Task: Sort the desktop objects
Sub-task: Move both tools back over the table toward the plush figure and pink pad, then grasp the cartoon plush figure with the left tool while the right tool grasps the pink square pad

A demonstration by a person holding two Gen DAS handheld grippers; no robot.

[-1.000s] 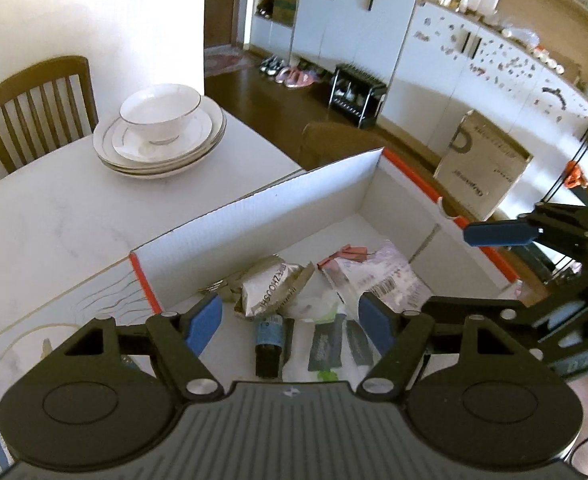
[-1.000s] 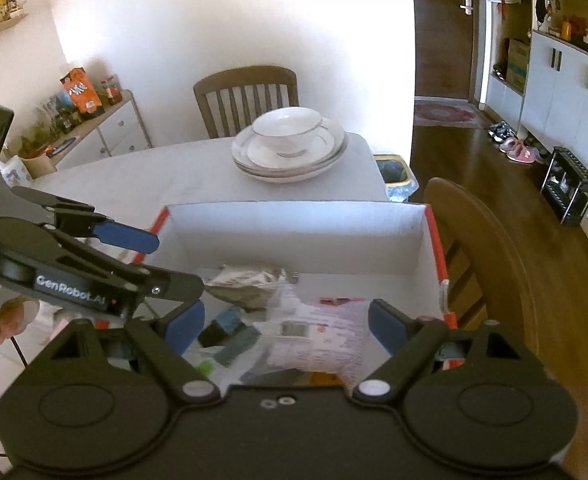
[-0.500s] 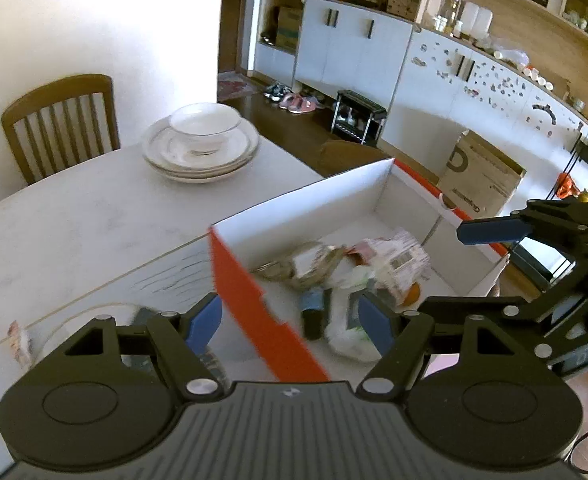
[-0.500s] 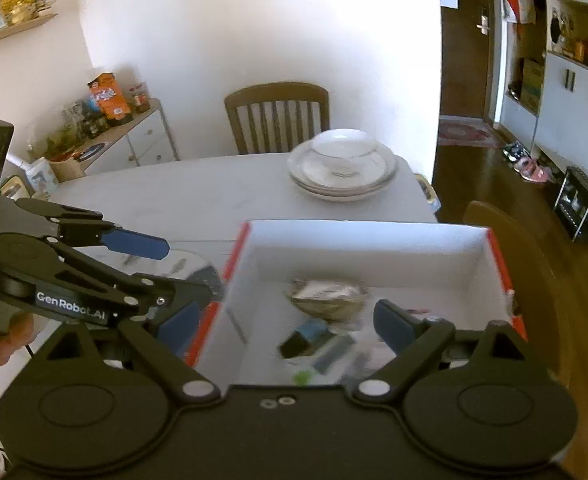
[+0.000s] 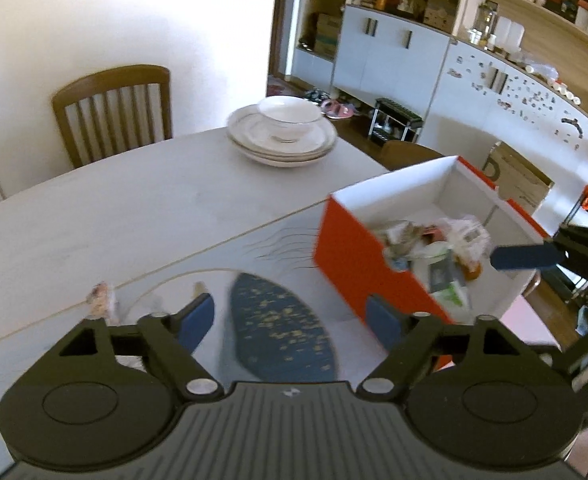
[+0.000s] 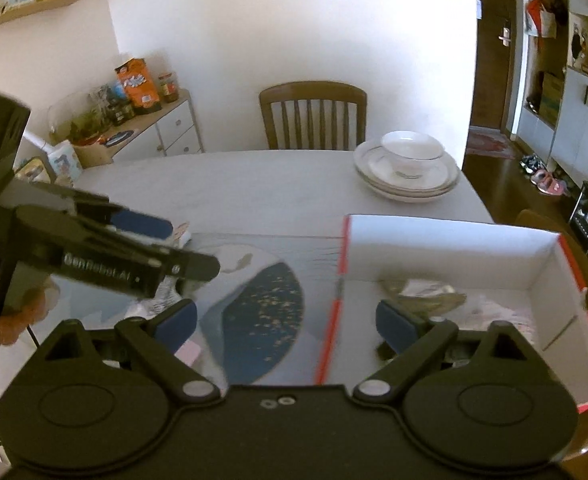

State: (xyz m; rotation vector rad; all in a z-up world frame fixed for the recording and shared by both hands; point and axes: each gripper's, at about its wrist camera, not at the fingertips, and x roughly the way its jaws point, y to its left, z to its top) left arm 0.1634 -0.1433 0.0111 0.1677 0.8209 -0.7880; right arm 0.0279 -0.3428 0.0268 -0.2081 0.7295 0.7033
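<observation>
An orange-and-white cardboard box (image 5: 358, 264) (image 6: 446, 248) stands at the table's right side, holding several wrappers, packets and small items (image 5: 434, 248) (image 6: 422, 292). A mat with a dark blue oval print (image 5: 281, 328) (image 6: 261, 312) lies left of the box. A small crumpled wrapper (image 5: 101, 300) lies on the table left of the mat. My left gripper (image 5: 289, 320) is open and empty above the mat. My right gripper (image 6: 285, 320) is open and empty, over the box's left wall. A pink item (image 6: 189, 352) shows under its left finger.
A stack of white plates with a bowl (image 5: 281, 128) (image 6: 408, 164) sits at the table's far side. A wooden chair (image 5: 113, 108) (image 6: 314, 114) stands behind the table. A sideboard with jars and snacks (image 6: 133, 120) is at the far left.
Both grippers have swung left, away from over the box interior. The box now sits to the right in both views and the mat has come into view. Both stay open.
</observation>
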